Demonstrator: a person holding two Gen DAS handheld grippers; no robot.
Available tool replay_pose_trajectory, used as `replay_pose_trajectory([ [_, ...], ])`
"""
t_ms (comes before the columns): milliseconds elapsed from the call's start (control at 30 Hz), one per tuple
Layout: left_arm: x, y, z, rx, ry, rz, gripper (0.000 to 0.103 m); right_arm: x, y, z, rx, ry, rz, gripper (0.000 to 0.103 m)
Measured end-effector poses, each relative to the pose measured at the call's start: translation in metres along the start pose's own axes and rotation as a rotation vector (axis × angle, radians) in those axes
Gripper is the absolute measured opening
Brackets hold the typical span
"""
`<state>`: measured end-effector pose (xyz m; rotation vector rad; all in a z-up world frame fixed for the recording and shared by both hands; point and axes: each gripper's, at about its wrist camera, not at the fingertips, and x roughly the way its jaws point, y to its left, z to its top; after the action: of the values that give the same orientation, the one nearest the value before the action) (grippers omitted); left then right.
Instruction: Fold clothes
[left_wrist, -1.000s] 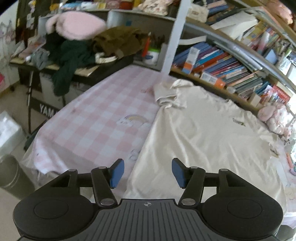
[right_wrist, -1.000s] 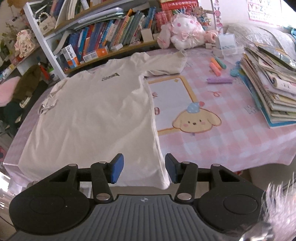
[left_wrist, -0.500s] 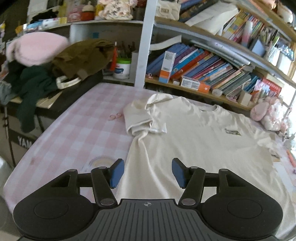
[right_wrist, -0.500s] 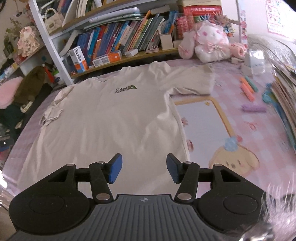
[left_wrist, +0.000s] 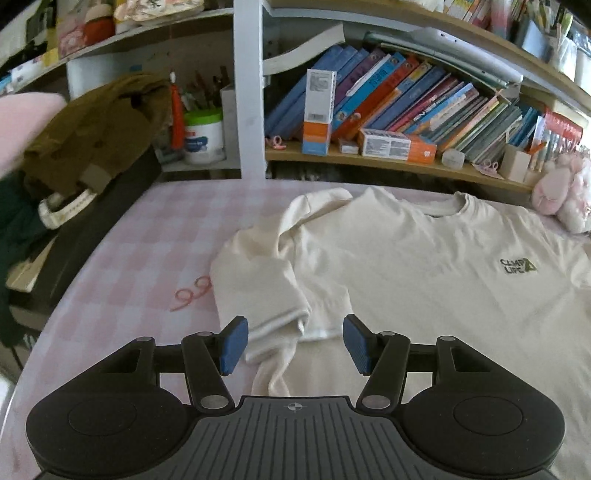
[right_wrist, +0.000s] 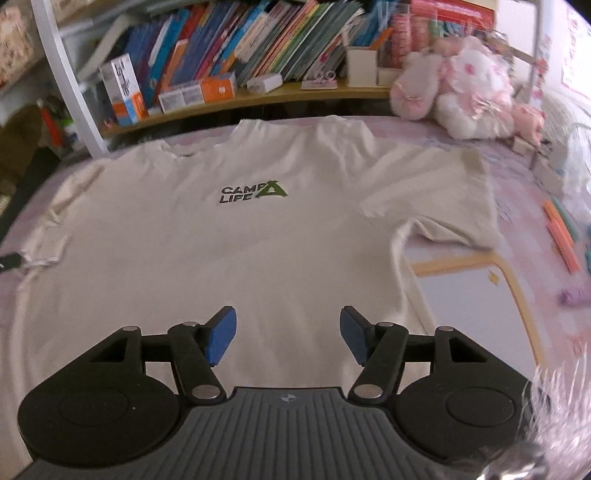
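1. A cream shirt (right_wrist: 229, 251) is spread face up on the pink checked counter (left_wrist: 140, 236), its collar toward the bookshelf (left_wrist: 388, 162).
2. Its crumpled sleeve (left_wrist: 266, 291) is framed by the left tool (left_wrist: 294, 345), held wide and empty.
3. The right tool (right_wrist: 288, 334) is held wide above the shirt's lower body, gripping nothing.

A T-shirt (right_wrist: 229, 251) lies flat on the bench (left_wrist: 140, 251), collar toward the bookshelf (left_wrist: 388, 162) behind it. Its left sleeve (left_wrist: 258, 288) is folded up. A plush toy (right_wrist: 461, 88) sits behind its right sleeve (right_wrist: 443, 195).
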<state>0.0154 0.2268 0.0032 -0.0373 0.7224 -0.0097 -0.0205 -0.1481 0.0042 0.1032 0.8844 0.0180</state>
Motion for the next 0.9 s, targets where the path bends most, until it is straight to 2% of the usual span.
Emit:
replay_pose_trajectory([
  [133,0.013,0.008,0.007,-0.009,-0.01,0.002,0.058,0.021,0.012,0.012,-0.026,0.0,-0.032,0.065],
  [267,0.015,0.014,0.009,-0.045,-0.023,-0.007,0.058,0.033,0.017,0.02,-0.034,0.013,-0.036,0.066],
  [467,0.005,0.003,0.005,0.047,-0.073,-0.016,0.063,0.042,0.017,0.025,-0.029,0.004,-0.042,0.072],
  [900,0.005,-0.005,0.006,0.016,-0.086,0.112,0.061,0.059,0.014,0.01,-0.105,-0.024,-0.021,0.073],
])
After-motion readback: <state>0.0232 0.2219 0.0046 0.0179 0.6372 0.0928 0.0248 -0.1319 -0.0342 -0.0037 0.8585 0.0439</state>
